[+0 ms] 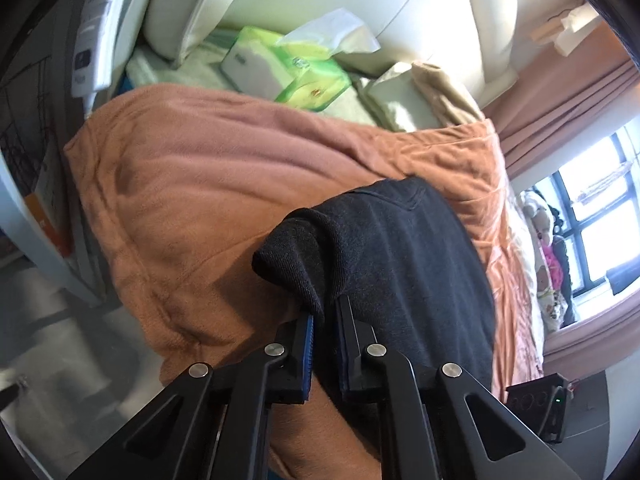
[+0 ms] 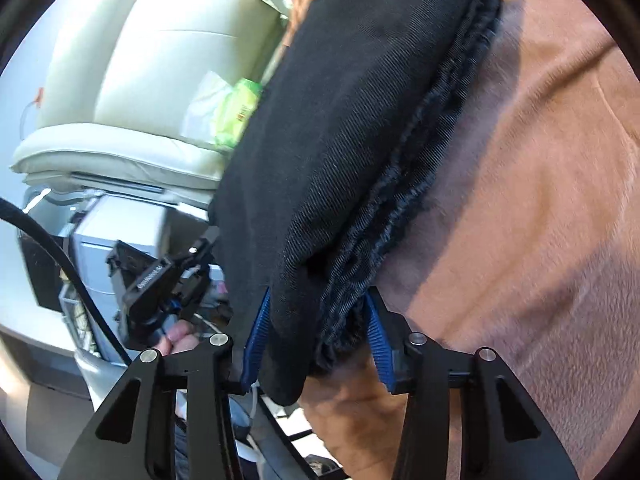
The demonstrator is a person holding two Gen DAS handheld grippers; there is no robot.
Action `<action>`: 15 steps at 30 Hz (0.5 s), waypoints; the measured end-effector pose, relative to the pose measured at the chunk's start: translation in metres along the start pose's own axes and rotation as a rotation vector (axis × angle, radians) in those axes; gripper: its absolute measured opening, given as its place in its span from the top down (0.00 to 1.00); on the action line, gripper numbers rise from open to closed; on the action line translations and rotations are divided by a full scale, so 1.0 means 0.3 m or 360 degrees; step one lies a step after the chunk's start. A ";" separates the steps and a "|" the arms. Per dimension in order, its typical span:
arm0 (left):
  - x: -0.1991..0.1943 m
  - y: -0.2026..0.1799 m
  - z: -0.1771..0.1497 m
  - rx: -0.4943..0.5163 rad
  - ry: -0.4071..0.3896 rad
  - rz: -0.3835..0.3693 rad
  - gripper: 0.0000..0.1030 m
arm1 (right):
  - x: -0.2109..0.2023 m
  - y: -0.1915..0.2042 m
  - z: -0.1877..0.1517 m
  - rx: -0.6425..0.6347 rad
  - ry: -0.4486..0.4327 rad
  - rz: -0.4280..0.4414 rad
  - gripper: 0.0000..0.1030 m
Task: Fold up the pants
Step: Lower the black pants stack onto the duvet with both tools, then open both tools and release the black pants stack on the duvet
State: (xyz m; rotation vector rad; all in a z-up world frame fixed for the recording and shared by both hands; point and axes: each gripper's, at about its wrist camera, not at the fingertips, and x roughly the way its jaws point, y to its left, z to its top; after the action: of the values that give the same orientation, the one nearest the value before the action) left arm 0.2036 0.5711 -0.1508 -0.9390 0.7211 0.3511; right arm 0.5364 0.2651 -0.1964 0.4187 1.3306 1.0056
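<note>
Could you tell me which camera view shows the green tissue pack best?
The left wrist view: the green tissue pack lies in full sight beyond the orange blanket, a tissue sticking out. In the right wrist view only a blurred sliver shows, the rest hidden behind the dark pants.

Matt black woven pants (image 2: 352, 128) lie on a soft, fuzzy brown blanket (image 1: 208, 184).

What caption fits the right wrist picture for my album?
Right hand-held gripper clamps thick folded black fabric pants on a fuzzy orange-brown blanket.
</note>
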 end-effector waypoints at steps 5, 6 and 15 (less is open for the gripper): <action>-0.055 0.002 -0.027 0.0005 -0.0040 0.0038 0.89 | -0.038 0.052 -0.018 -0.0112 0.0033 -0.0066 0.58; -0.071 -0.005 -0.031 0.0021 -0.0054 0.0044 0.89 | -0.054 0.074 -0.019 -0.0171 0.0017 -0.0095 0.58; -0.109 -0.099 -0.048 0.0096 -0.0091 0.0029 0.82 | -0.160 0.223 0.069 -0.0621 -0.0174 -0.0312 0.58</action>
State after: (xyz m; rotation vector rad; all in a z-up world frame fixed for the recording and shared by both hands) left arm 0.1911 0.5436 -0.1154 -0.8625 0.6846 0.3692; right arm 0.5352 0.2690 -0.1116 0.0455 1.0250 1.0327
